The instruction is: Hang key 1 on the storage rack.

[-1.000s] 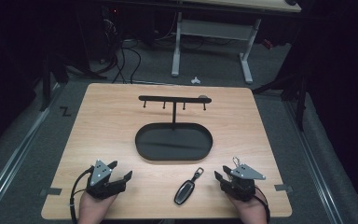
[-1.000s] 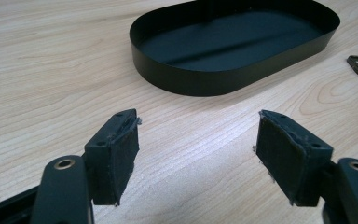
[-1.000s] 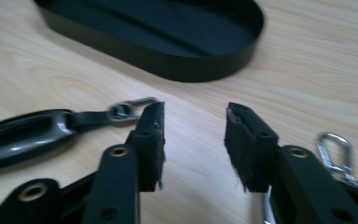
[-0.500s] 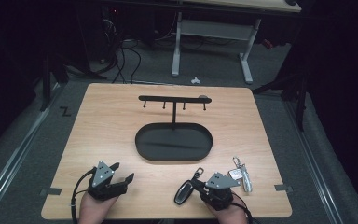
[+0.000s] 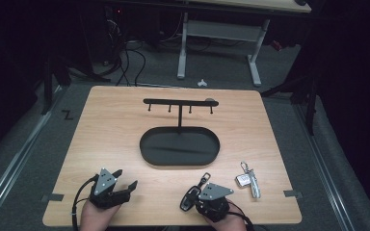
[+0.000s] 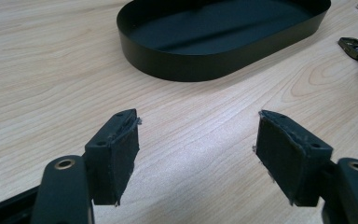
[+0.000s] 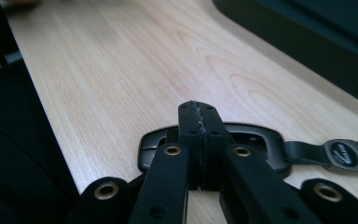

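Note:
A black car key fob (image 5: 188, 198) with a short strap lies flat near the table's front edge, also in the right gripper view (image 7: 256, 140). My right gripper (image 5: 196, 199) is low over it, and its jaws have just been closing. Its pads now meet at the tips (image 7: 199, 107) with nothing visible between them; the fob lies just under and beyond them. At the front left my left gripper (image 5: 126, 179) stays open over bare wood, jaws wide apart (image 6: 198, 119). The fob's strap end (image 6: 356, 46) sits at the right edge of the left gripper view.
A black oval tray (image 5: 179, 161) with an upright rack of hooks (image 5: 179, 102) stands mid-table, and its wall (image 6: 182, 65) is close ahead of the left gripper. A silver key set (image 5: 248, 182) lies right of the right gripper. The wooden table (image 5: 111, 130) ends just behind both hands.
My right hand slid left from the silver key set to the black key fob, and its jaws went from open to shut. The left gripper kept still.

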`<state>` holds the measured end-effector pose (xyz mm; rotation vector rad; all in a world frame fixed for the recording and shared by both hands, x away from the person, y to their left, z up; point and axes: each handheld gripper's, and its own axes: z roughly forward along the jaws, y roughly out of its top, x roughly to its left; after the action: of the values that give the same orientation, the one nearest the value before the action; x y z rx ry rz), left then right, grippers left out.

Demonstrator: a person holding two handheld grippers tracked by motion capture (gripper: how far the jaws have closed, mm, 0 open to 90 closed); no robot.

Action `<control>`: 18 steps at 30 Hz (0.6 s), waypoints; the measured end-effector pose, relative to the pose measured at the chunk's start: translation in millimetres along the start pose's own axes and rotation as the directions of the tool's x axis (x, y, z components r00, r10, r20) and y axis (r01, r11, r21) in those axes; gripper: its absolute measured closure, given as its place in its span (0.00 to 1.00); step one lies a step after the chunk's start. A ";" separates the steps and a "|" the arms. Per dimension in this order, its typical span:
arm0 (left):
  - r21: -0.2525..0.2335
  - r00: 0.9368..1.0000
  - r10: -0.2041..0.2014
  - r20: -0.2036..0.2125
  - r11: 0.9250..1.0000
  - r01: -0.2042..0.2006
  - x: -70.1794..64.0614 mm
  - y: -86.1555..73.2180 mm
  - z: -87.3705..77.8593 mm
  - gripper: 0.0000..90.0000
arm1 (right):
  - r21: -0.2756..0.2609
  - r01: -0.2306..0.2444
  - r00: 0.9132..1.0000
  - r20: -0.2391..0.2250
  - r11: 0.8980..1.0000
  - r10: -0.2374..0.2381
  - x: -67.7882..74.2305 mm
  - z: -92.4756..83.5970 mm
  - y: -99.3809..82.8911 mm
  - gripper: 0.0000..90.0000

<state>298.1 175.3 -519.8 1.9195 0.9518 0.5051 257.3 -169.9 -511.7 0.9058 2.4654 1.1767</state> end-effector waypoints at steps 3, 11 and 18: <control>-0.006 1.000 0.002 0.001 1.000 -0.002 -0.5 0.1 -0.5 0.34 | 0.017 0.010 1.000 -0.002 1.000 -0.010 0.8 2.9 -1.3 1.00; -0.005 1.000 0.014 0.014 1.000 -0.014 -2.6 2.7 4.0 0.33 | 0.046 0.025 1.000 -0.016 0.999 -0.024 2.1 4.2 -4.9 1.00; 0.000 0.999 0.025 0.028 1.000 -0.025 -5.0 4.7 7.6 0.33 | 0.057 0.013 1.000 0.006 0.998 -0.014 -2.8 -0.4 -9.3 1.00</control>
<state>302.0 165.9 -519.4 1.9355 0.9113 0.4918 255.3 -176.4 -518.7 0.9054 2.5081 1.1024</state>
